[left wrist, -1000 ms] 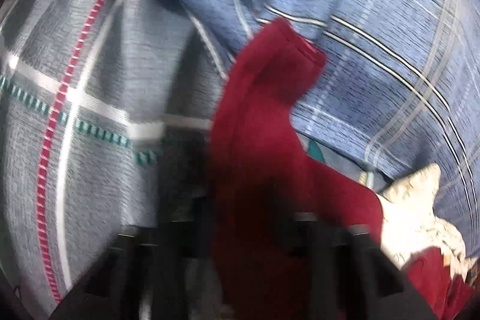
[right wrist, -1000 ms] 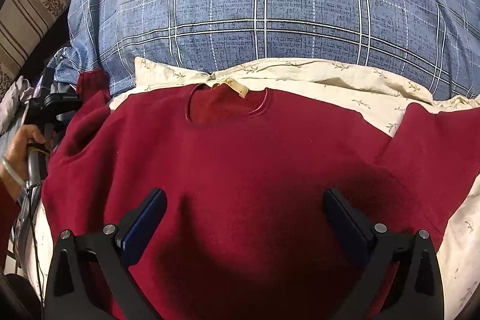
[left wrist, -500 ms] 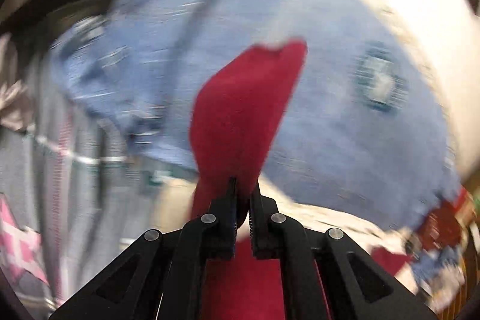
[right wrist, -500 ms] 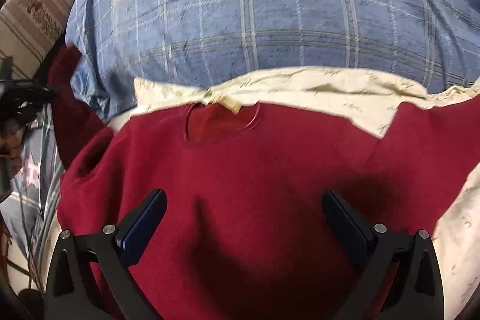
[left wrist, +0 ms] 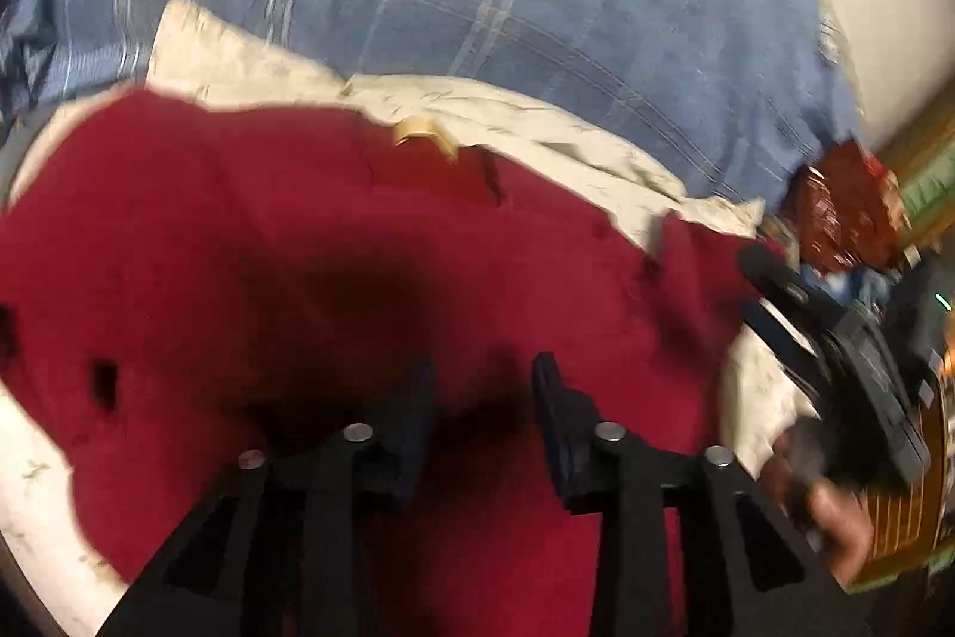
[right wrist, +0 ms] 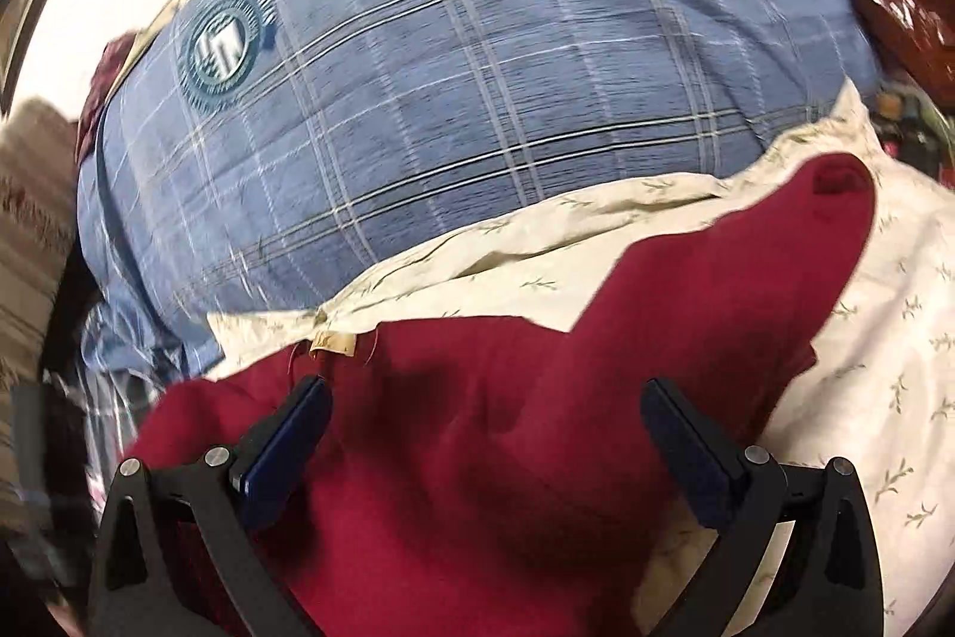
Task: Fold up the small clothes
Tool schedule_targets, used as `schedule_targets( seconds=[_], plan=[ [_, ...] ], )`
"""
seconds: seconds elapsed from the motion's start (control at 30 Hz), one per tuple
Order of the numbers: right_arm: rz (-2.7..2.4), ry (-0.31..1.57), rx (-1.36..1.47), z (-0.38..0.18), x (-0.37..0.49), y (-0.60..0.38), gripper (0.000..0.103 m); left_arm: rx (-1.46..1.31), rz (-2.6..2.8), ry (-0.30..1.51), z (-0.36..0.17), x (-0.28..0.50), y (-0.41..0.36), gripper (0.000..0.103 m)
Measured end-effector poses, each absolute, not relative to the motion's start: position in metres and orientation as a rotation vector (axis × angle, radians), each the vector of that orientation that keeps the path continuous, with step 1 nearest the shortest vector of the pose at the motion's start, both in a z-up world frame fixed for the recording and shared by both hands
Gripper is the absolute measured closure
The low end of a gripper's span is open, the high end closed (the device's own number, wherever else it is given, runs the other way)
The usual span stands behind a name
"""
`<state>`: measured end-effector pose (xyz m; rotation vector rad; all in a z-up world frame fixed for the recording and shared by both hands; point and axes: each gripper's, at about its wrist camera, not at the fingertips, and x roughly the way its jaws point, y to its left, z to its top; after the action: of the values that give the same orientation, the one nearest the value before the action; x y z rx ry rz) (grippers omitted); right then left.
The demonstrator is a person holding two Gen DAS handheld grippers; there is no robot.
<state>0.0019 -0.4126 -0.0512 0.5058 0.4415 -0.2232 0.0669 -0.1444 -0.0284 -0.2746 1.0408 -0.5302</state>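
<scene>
The red sweater point(right wrist: 477, 458) lies spread on a cream sheet point(right wrist: 883, 338) on the bed, collar and tan label point(right wrist: 334, 343) toward the blue checked pillow point(right wrist: 477, 99). In the right wrist view one sleeve point(right wrist: 776, 267) stretches out over the sheet, not folded in. The left gripper point(left wrist: 482, 416) sits low over the sweater's body, fingers parted by a narrow gap with nothing between them. The right gripper point(right wrist: 486, 434) hangs over the cloth near the collar with its fingers spread wide, also empty. The main risk, as I judge it, is a bad pinch: this thick, soft cloth could bunch, so closing fingers may take two layers or catch the sheet beneath and drag it along. Lifting the sleeve by its tip alone could twist it, leaving a crooked fold. The left view is blurred, so its exact contact with the cloth is unclear.
</scene>
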Motion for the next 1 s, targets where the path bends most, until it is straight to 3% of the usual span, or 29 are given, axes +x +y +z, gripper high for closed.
schedule_targets(
  seconds=[0.03, 0.13, 0.33, 0.4, 0.43, 0.47, 0.57, 0.77, 0.87, 1.0],
  plan=[
    [-0.22, 0.438, 0.515, -0.051, 0.001, -0.414, 0.0, -0.254, -0.523, 1.009, -0.021, 0.064, -0.142, 0.05],
    [-0.188, 0.428, 0.534, -0.049, -0.002, -0.415, 0.0, -0.188, -0.41, 0.843, 0.006, 0.038, -0.117, 0.034],
    [-0.097, 0.501, 0.473, -0.055, 0.026, -0.394, 0.002, -0.131, -0.118, 0.818, -0.019, 0.044, -0.078, 0.032],
    [-0.086, 0.593, 0.417, -0.066, 0.051, -0.382, 0.011, -0.151, -0.11, 0.876, -0.032, 0.047, -0.066, 0.032],
    [-0.085, 0.63, 0.392, -0.071, 0.06, -0.378, 0.03, -0.146, -0.103, 0.904, -0.039, 0.054, -0.065, 0.032],
    [-0.077, 0.67, 0.362, -0.077, 0.071, -0.373, 0.064, -0.137, -0.088, 0.937, -0.046, 0.059, -0.065, 0.032],
    [-0.092, 0.679, 0.312, -0.07, 0.073, -0.368, 0.099, -0.137, -0.053, 0.965, -0.054, 0.075, -0.054, 0.032],
    [-0.176, 0.464, 0.243, -0.013, 0.014, -0.39, 0.099, -0.155, 0.06, 0.985, -0.054, 0.087, -0.035, 0.031],
    [-0.294, 0.497, 0.271, -0.021, 0.016, -0.416, 0.098, -0.145, 0.071, 0.996, -0.058, 0.09, -0.038, 0.033],
    [-0.413, 0.652, 0.281, -0.052, 0.033, -0.433, 0.087, -0.147, 0.061, 0.964, -0.045, 0.079, -0.035, 0.033]
  ],
)
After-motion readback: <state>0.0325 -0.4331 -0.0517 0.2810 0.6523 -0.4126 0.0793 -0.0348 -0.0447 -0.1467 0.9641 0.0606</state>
